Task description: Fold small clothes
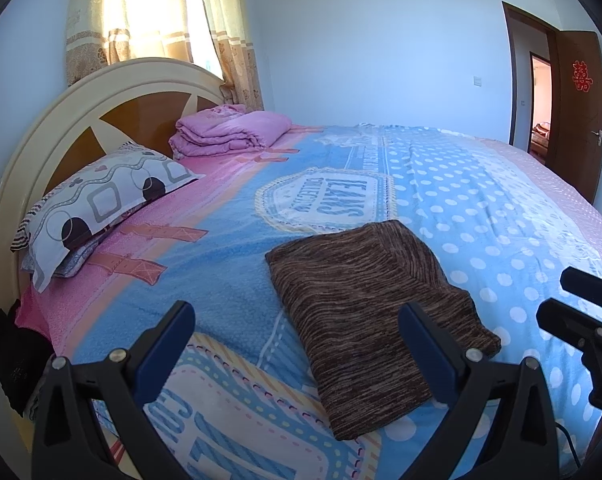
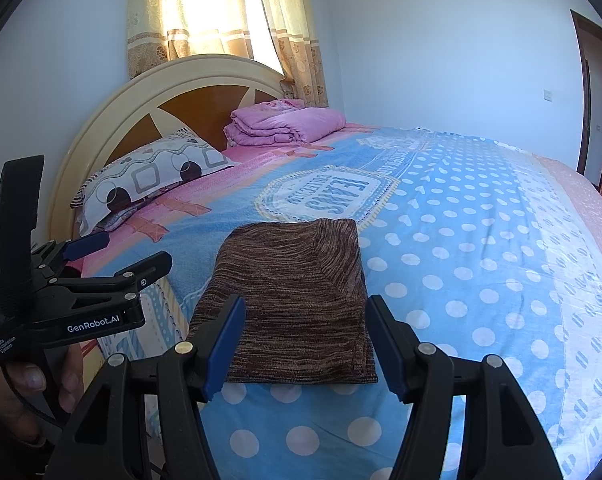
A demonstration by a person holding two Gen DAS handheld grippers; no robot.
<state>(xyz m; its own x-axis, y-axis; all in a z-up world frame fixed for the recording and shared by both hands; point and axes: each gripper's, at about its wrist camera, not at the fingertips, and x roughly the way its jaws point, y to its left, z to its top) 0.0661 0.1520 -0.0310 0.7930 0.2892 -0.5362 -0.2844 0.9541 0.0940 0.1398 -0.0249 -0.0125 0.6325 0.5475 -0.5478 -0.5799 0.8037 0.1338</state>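
The brown marled knit garment (image 2: 289, 300), folded into a rectangle, is laid flat on the blue polka-dot bed cover (image 2: 481, 280). The left hand-held gripper (image 1: 297, 344) and right hand-held gripper (image 2: 305, 344) are held spread above it, gripping nothing. The loose knit could likely be dragged unfolded by an uneven pinch. "GenRobot.AI" is read on the left unit; "JEANS" is printed upside down on the cover.

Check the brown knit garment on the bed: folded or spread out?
Folded: the brown knit garment lies as a compact layered rectangle on the bedspread, no sleeves showing.
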